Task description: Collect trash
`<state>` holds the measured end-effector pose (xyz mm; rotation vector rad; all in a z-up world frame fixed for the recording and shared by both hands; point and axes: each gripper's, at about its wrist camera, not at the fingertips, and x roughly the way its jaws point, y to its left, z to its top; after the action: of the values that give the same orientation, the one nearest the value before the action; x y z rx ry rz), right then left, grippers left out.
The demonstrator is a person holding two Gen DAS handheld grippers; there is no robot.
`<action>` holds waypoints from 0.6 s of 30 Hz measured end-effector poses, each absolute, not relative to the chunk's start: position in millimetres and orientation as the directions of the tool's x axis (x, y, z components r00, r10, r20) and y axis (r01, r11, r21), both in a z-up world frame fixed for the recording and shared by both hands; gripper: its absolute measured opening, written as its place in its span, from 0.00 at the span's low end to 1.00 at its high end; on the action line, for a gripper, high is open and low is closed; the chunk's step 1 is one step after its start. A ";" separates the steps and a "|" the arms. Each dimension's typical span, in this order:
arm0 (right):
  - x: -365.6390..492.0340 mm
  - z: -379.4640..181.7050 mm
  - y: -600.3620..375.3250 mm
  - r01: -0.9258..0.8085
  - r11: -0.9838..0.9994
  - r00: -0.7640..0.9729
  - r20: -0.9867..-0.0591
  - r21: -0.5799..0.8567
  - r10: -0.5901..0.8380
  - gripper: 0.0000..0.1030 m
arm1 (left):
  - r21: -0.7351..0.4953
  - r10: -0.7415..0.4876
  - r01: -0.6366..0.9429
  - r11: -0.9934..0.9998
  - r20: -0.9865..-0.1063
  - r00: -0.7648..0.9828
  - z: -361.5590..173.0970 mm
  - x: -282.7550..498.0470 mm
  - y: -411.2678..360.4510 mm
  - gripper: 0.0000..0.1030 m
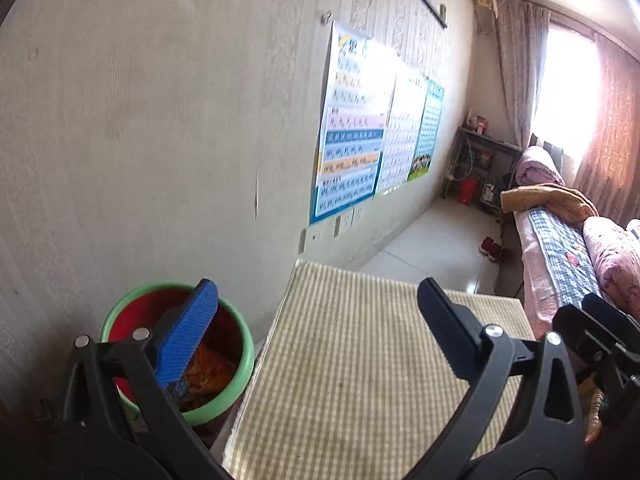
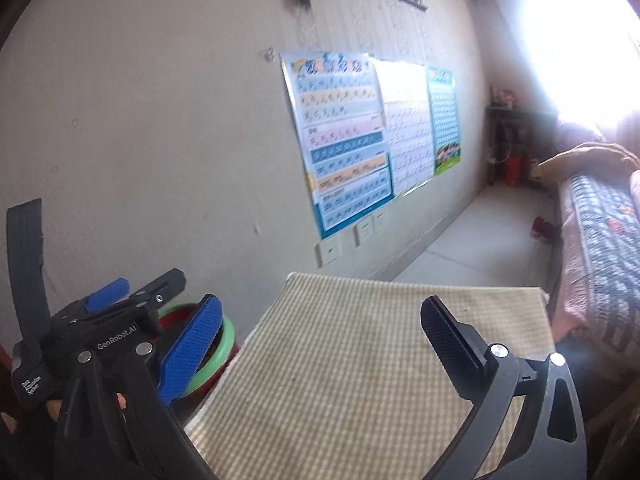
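Both tools stand released, gripping nothing: the left tool [image 1: 318, 308] and the right tool [image 2: 320, 320] hang over the table [image 1: 352, 360] with its checked cloth; just left of the table sits a green-rimmed red bucket [image 1: 240, 360] holding what looks like orange trash [image 1: 208, 372]; beyond the table, charts [image 1: 352, 128] hang on the wall; a bed [image 1: 560, 256] lies to its right.
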<state>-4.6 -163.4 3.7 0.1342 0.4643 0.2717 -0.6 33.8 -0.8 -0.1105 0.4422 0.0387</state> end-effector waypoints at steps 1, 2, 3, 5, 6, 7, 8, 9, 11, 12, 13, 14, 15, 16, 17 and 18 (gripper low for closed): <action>-9.6 8.5 -171.4 -0.190 0.967 0.883 -0.402 0.169 0.244 0.94 | -0.097 0.012 -0.055 0.994 -0.404 0.915 6.3 -2.0 27.6 0.95; -14.0 13.2 -178.2 -0.148 0.978 0.901 -0.388 0.147 0.194 0.94 | -0.101 0.007 -0.050 0.994 -0.384 0.923 13.1 -3.7 21.5 0.95; -17.0 17.3 -184.3 -0.117 0.984 0.915 -0.372 0.134 0.159 0.94 | -0.103 0.009 -0.052 0.993 -0.379 0.925 19.2 -3.5 15.8 0.95; -22.2 25.1 -198.3 -0.076 0.988 0.934 -0.337 0.135 0.118 0.94 | -0.100 0.017 -0.061 0.993 -0.387 0.922 28.1 1.1 8.2 0.95; -24.1 28.9 -203.5 -0.066 0.988 0.938 -0.328 0.142 0.110 0.94 | -0.099 0.018 -0.061 0.993 -0.390 0.921 31.6 3.0 5.2 0.95; -24.7 31.3 -208.0 -0.054 0.988 0.941 -0.324 0.146 0.100 0.94 | -0.096 0.023 -0.066 0.993 -0.394 0.919 33.9 3.2 3.3 0.95; -25.4 33.0 -211.4 -0.044 0.988 0.943 -0.321 0.145 0.089 0.94 | -0.092 0.035 -0.078 0.993 -0.398 0.917 36.2 4.0 1.1 0.95; -26.9 33.8 -212.4 -0.038 0.989 0.945 -0.318 0.142 0.082 0.94 | -0.091 0.049 -0.093 0.992 -0.401 0.915 37.5 4.8 0.1 0.95; -28.6 33.4 -216.5 -0.031 0.990 0.945 -0.320 0.136 0.074 0.94 | -0.093 0.059 -0.105 0.990 -0.403 0.914 37.7 3.4 -1.1 0.95; -28.9 32.4 -217.6 -0.031 0.990 0.943 -0.323 0.138 0.074 0.94 | -0.092 0.057 -0.103 0.990 -0.404 0.913 38.4 1.5 -1.3 0.95; -29.5 30.8 -217.9 -0.031 0.989 0.942 -0.327 0.142 0.076 0.94 | -0.088 0.057 -0.102 0.991 -0.406 0.912 38.3 0.3 -2.9 0.95; -30.2 28.2 -217.1 -0.031 0.989 0.941 -0.330 0.146 0.078 0.94 | -0.082 0.059 -0.101 0.991 -0.408 0.911 37.8 -0.2 -3.0 0.95; -30.9 27.4 -217.2 -0.031 0.989 0.940 -0.332 0.147 0.079 0.94 | -0.079 0.058 -0.099 0.992 -0.410 0.910 37.9 -1.2 -3.5 0.95; -31.5 26.0 -216.4 -0.031 0.989 0.939 -0.334 0.147 0.079 0.94 | -0.077 0.054 -0.094 0.993 -0.412 0.909 37.8 -1.5 -3.7 0.95; -32.0 25.3 -215.4 -0.034 0.989 0.938 -0.337 0.146 0.082 0.94 | -0.076 0.051 -0.091 0.993 -0.414 0.909 38.1 -2.3 -5.4 0.95; -31.6 24.7 -214.9 -0.037 0.989 0.937 -0.339 0.146 0.085 0.94 | -0.077 0.050 -0.090 0.993 -0.416 0.908 37.7 -1.5 -5.4 0.95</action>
<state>-31.6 -214.9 24.7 0.1383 0.3523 0.0627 -1.5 -5.4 37.7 -0.0947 0.4265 0.0720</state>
